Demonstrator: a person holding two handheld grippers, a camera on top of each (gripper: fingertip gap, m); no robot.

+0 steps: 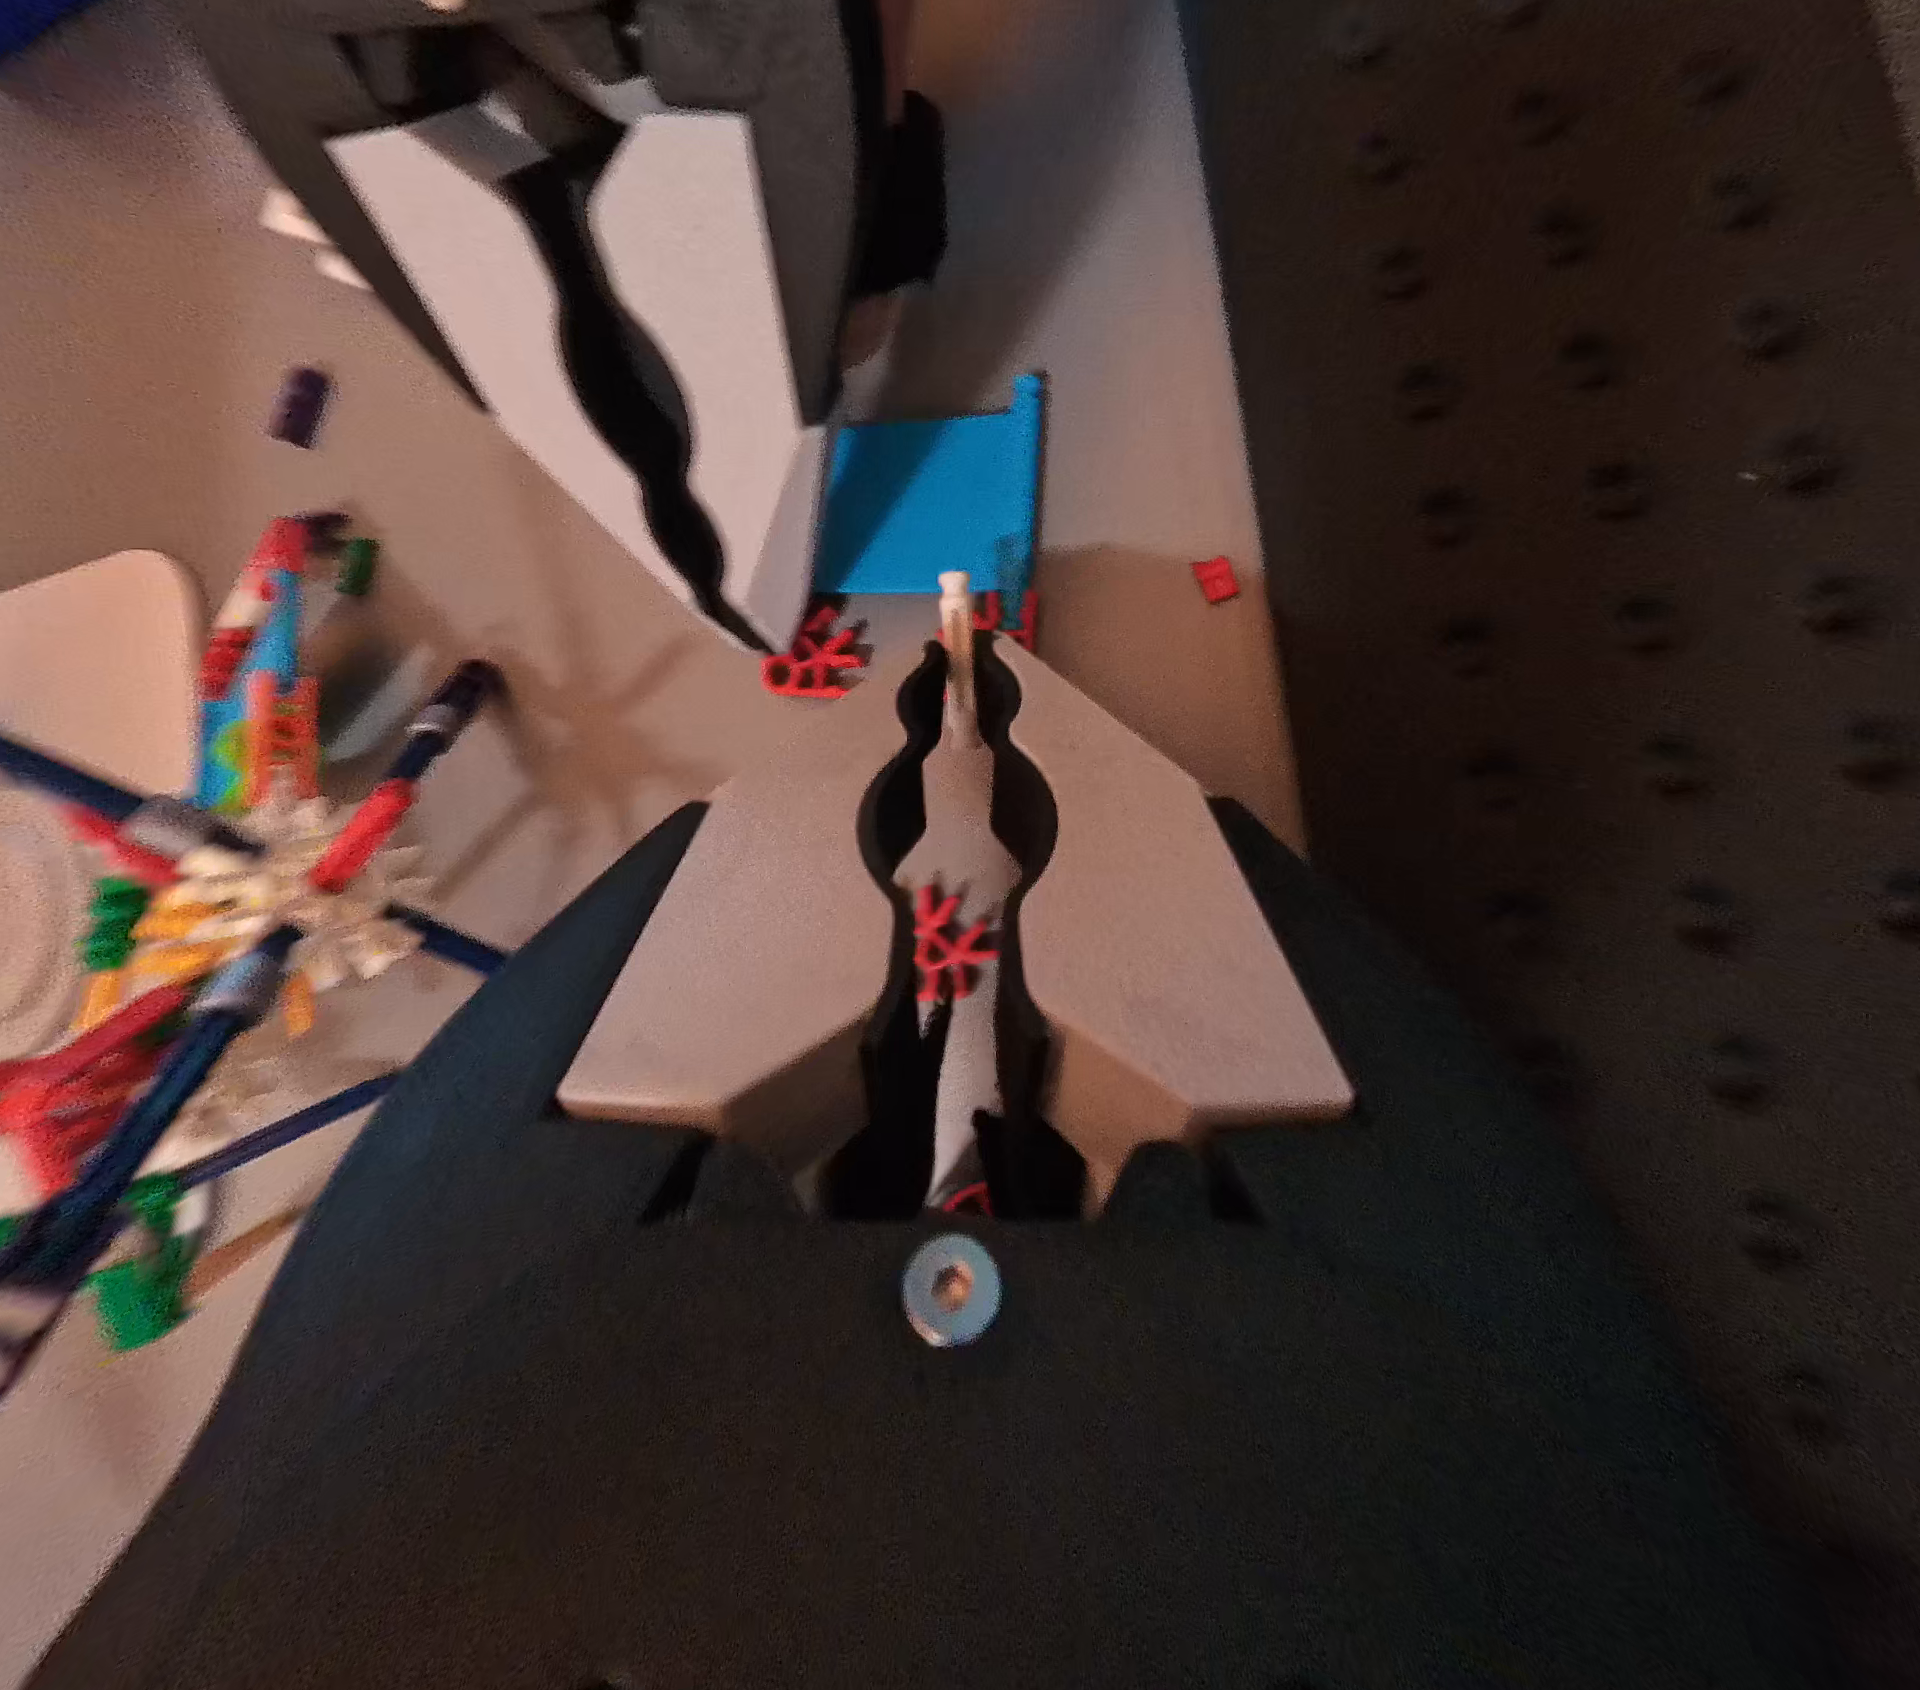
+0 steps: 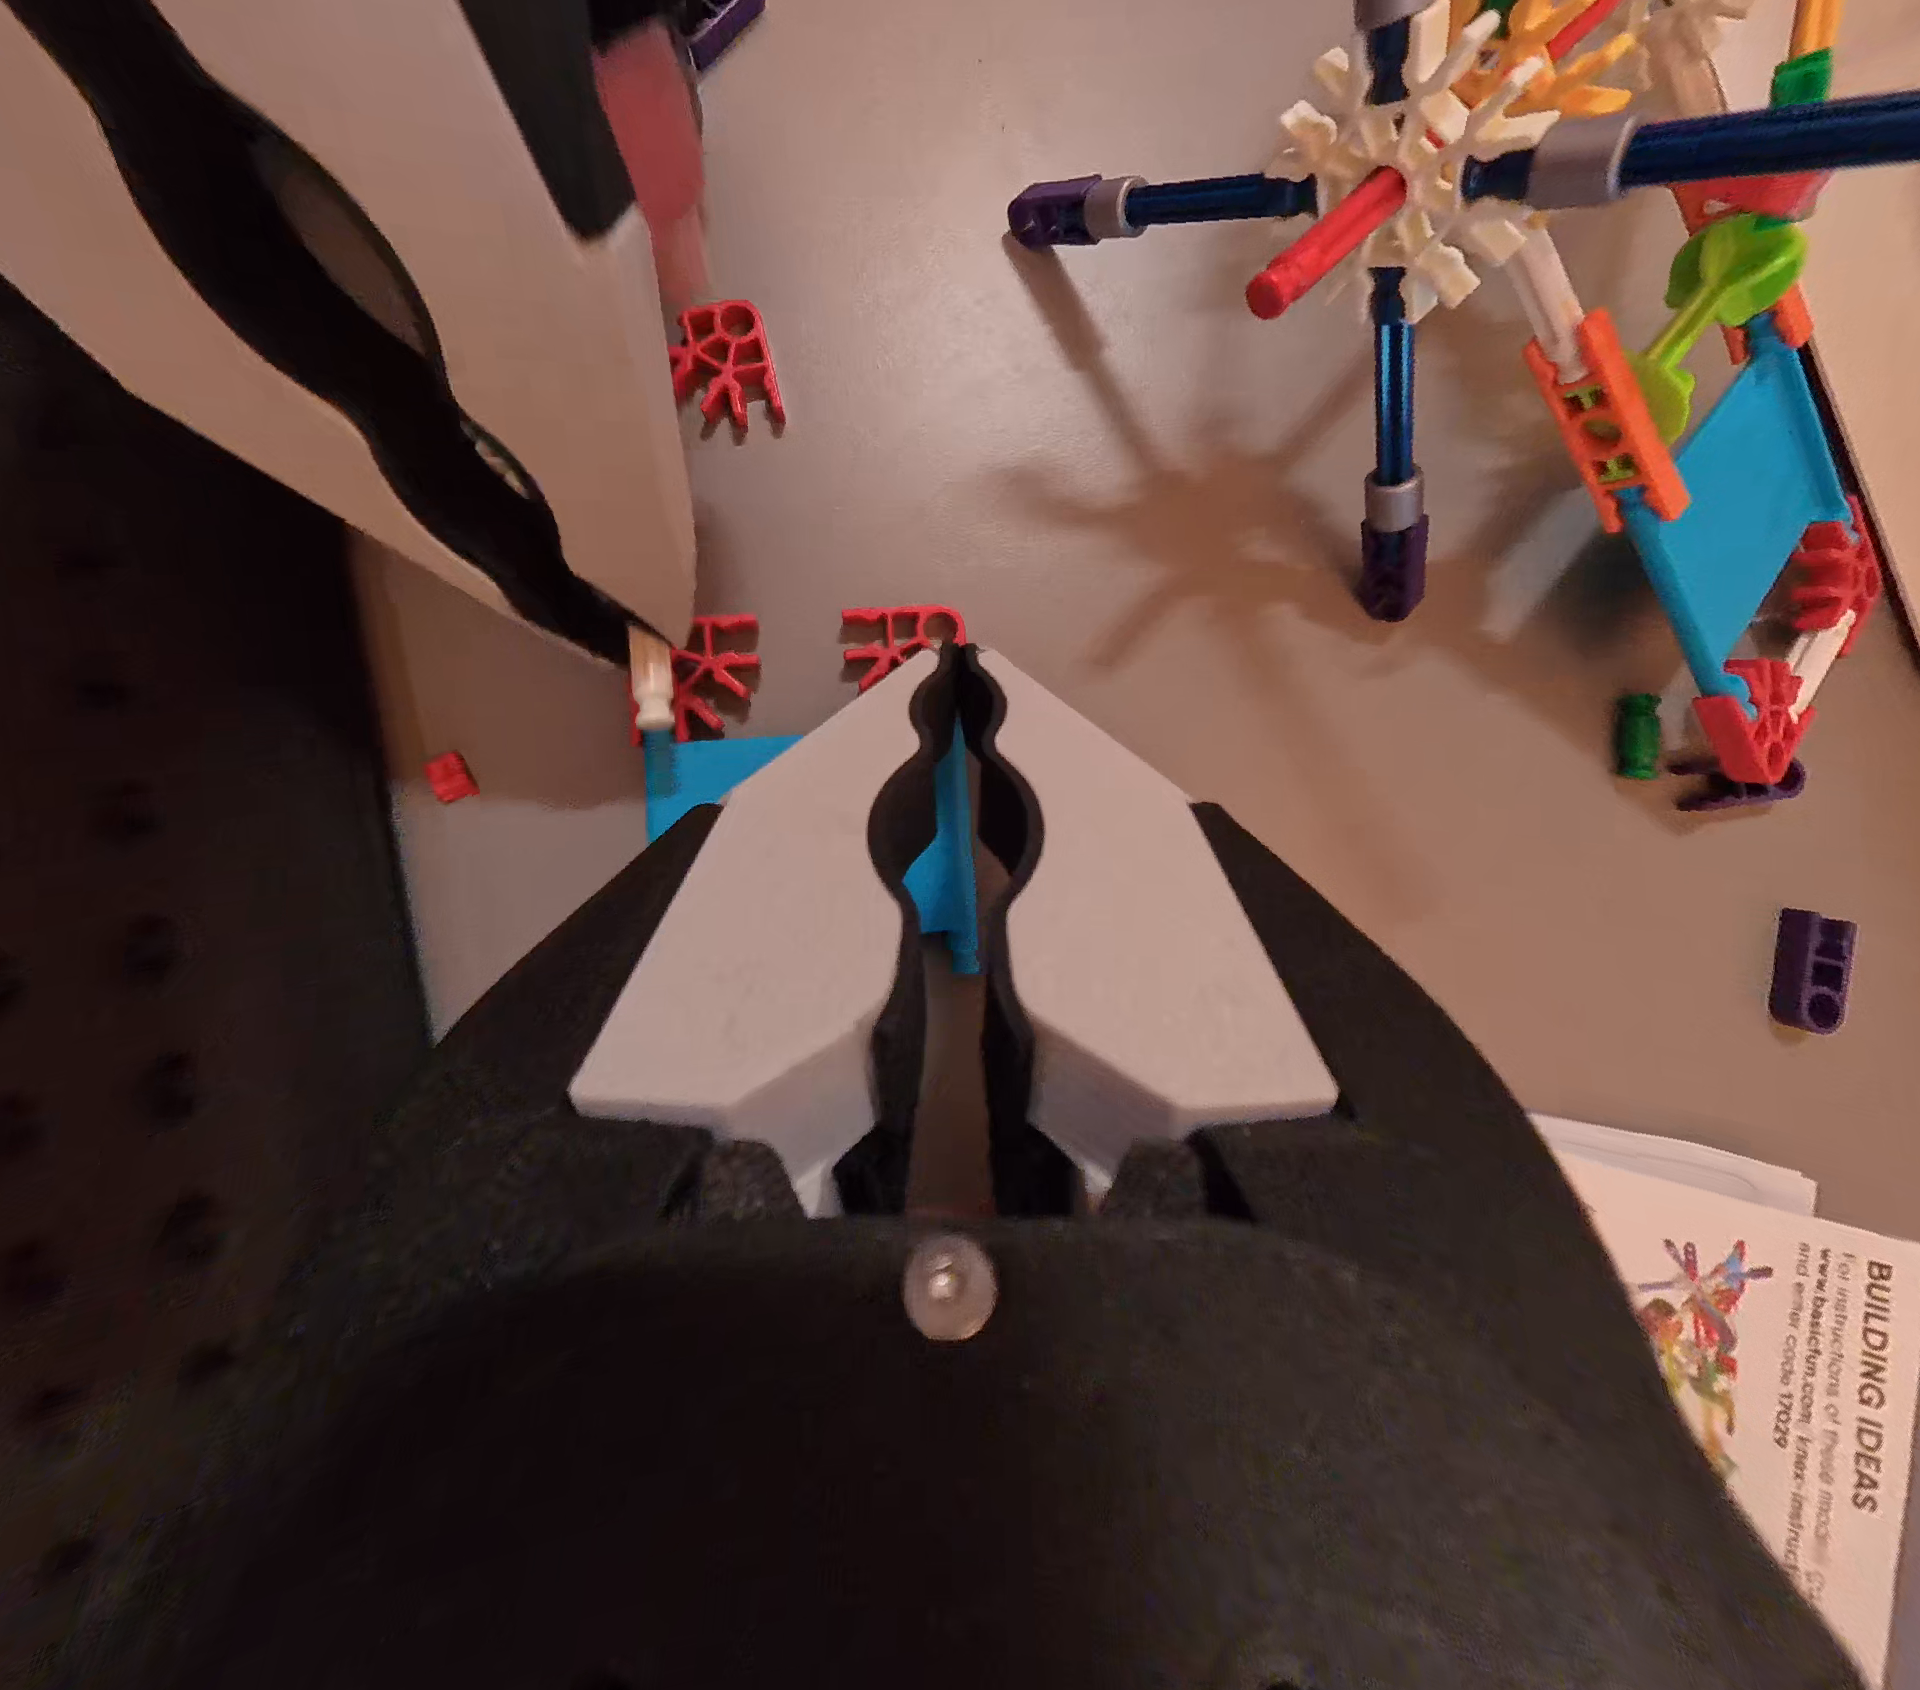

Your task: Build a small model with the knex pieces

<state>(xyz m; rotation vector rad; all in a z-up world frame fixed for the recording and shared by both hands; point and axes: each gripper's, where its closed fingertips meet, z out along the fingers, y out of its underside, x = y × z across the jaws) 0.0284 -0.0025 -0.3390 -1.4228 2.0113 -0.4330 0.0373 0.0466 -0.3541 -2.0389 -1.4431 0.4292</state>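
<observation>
White rod: a short white rod (image 1: 954,653) is sitting pinched at the tips of the left gripper (image 1: 961,664), its clip end poking out beyond them toward the blue panel (image 1: 935,508).
Left gripper: jaws are drawn narrow, clamping on the white rod; a red connector (image 1: 951,939) is showing through the gap farther back, on the surface below, as far as I can tell.
Blue panel: it is lying flat near the surface's edge, with red connectors (image 2: 712,674) at its corners; the rod end is being held just beside one of them (image 2: 649,684), likely so it can line up with the connector's slot.
Right gripper: the right gripper (image 2: 954,653) is closing narrow on the panel's thin edge and the red corner connector (image 2: 899,638), by the look of it steadying the piece while the other gripper is working.
Loose parts: another red connector (image 2: 727,367) is lying a little farther off; a small red block (image 2: 449,776) is resting near the dark mat (image 2: 156,809); a purple connector (image 2: 1813,970) is sitting apart to the right.
Model: a rod-and-connector model (image 2: 1403,175) with white snowflake hubs and blue rods is standing far right on the surface (image 2: 987,82).
Paper: a printed leaflet (image 2: 1787,1391) is lying near right; it is bearing lettering and a small colour picture, not transcribed here.
Hand: a fingertip (image 2: 665,165) is showing behind the left gripper's body.
</observation>
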